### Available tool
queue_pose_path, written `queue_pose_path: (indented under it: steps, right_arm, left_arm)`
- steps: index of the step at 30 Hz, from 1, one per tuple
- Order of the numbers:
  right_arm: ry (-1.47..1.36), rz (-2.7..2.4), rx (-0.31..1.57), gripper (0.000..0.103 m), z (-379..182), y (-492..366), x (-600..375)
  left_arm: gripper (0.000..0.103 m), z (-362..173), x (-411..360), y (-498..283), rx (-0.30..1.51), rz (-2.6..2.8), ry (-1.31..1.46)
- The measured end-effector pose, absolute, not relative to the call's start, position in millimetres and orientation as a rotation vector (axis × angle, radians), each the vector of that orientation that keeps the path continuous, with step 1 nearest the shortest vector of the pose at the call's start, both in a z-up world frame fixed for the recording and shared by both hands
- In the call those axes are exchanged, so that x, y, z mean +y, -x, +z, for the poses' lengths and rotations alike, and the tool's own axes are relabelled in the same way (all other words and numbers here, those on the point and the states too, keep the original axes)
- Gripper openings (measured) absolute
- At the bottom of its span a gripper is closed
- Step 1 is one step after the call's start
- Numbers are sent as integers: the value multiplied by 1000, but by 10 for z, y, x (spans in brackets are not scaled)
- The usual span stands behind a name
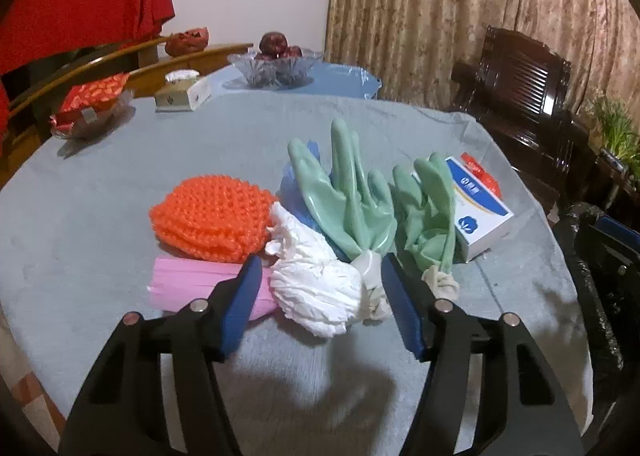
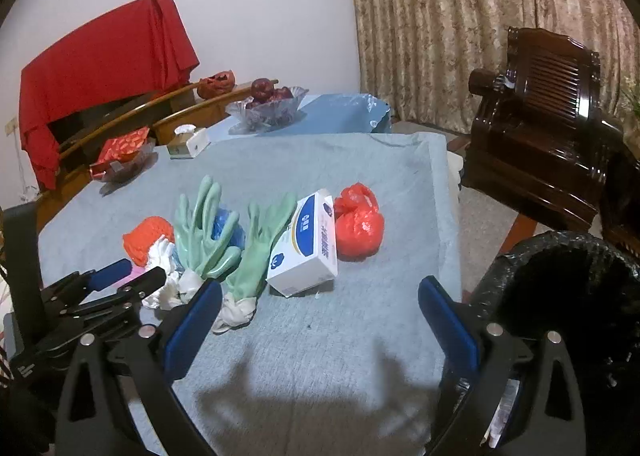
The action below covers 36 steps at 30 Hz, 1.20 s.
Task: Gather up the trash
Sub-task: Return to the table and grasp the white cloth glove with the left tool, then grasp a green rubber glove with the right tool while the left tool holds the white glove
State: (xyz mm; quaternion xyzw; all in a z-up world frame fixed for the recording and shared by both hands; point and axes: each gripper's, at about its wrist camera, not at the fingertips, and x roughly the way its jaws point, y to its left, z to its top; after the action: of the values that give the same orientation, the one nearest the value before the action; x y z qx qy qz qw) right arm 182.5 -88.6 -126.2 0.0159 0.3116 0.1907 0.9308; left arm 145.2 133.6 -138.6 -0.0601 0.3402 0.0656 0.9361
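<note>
My left gripper [image 1: 320,276] is open, its blue pads on either side of a crumpled white tissue [image 1: 316,284] on the grey table cloth [image 1: 100,224]. Around it lie an orange net [image 1: 212,220], a pink paper roll [image 1: 196,282], two green rubber gloves [image 1: 348,196], a blue-and-white box [image 1: 478,208] and a red plastic bag [image 2: 358,226]. My right gripper [image 2: 320,310] is open and empty above the cloth near the box [image 2: 308,246]. The left gripper shows in the right wrist view [image 2: 132,276]. A black-lined trash bin [image 2: 560,296] stands at the table's right.
At the table's far side are a glass fruit bowl [image 2: 266,108], a tissue box [image 2: 188,142] and a dish of red sweets [image 2: 124,158]. A dark wooden armchair [image 2: 548,128] stands at the right. Curtains hang behind. A red cloth [image 2: 104,68] drapes over furniture at the left.
</note>
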Motion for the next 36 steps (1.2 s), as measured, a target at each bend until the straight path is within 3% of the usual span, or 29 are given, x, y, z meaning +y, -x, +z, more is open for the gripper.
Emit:
queue_pose_path:
  steps: [6,8,13,17,22,36]
  right_arm:
    - [-36,408,663,90,-1312,-1906,-827]
    - [-36,423,673,81,-1330,-1925,-780]
    - [-35,472,709,56,-1398,-1948,-607]
    - [-45,500,737,47,-1468,-1965,-456]
    - [-36,517,744,43,-1510,-1994,-278]
    - [-5,499,814,37,-1725,-2241,26]
  left_arm:
    - [36,-1508,1383,-1569,729,108,156]
    - [27,-1522,1379,-1572,730,108,160]
    - [20,-1482,1397,-1529,709,102,160]
    - [19,-1363,1417,-1417,671,106,161]
    - [19,-1239,1448,-1311,640,96,150]
    - [19,-1255,1541,-1219,640,86,158]
